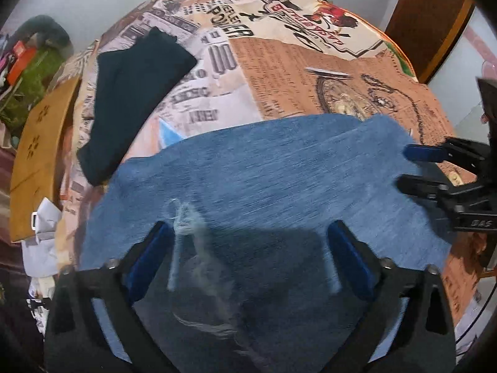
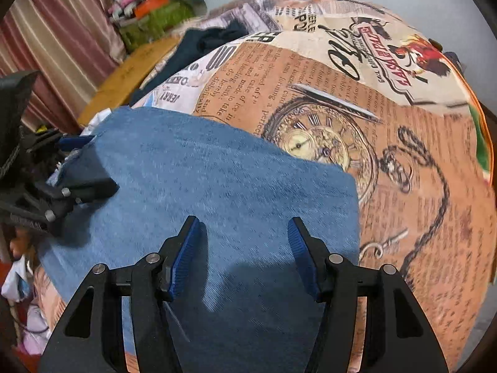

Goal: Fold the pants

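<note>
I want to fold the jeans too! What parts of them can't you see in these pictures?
- Near end of the blue jeans: left wrist view, covered by the left gripper.
- Waistband or hems: neither view shows which; right wrist view is cut off below the right gripper.
- Fabric detail: motion-blurred.

The pants (image 1: pixel 264 168) are seen in mid-blue denim with a fine, streaked weave; a pale, whitish worn patch is shown on them in the left wrist view. The worktop (image 2: pixel 419 186) is covered by a printed cloth in tan, cream and white, patterned with black newsprint lettering, a gold pocket watch on a dark chain and a red-and-black emblem. A dark garment (image 1: pixel 130 102), apparently navy or deep teal, is laid near the worktop's far left edge. Both the left gripper (image 1: pixel 248 245) and right gripper (image 2: pixel 243 236) are made in black, with blue ribbed pads.
</note>
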`<action>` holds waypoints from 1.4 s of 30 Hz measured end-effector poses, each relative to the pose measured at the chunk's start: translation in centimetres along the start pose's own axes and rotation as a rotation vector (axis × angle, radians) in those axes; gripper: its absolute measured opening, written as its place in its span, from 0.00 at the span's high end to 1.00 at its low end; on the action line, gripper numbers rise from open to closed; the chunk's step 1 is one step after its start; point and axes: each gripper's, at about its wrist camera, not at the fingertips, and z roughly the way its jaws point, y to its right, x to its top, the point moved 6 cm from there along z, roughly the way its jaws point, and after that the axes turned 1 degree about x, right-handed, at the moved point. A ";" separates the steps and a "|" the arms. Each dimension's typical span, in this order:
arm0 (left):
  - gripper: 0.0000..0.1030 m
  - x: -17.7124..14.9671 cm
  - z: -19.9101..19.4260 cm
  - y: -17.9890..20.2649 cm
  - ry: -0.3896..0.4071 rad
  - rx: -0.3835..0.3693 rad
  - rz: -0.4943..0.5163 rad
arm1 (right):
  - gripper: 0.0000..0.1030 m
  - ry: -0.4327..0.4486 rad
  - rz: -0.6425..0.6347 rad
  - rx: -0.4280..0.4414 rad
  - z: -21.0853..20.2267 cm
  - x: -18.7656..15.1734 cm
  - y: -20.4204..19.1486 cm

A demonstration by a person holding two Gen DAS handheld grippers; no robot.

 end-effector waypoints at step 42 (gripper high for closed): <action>0.00 -12.3 -15.6 -17.0 0.361 0.163 -0.554 | 0.35 0.317 -0.106 -0.096 -8.1 1.6 -8.8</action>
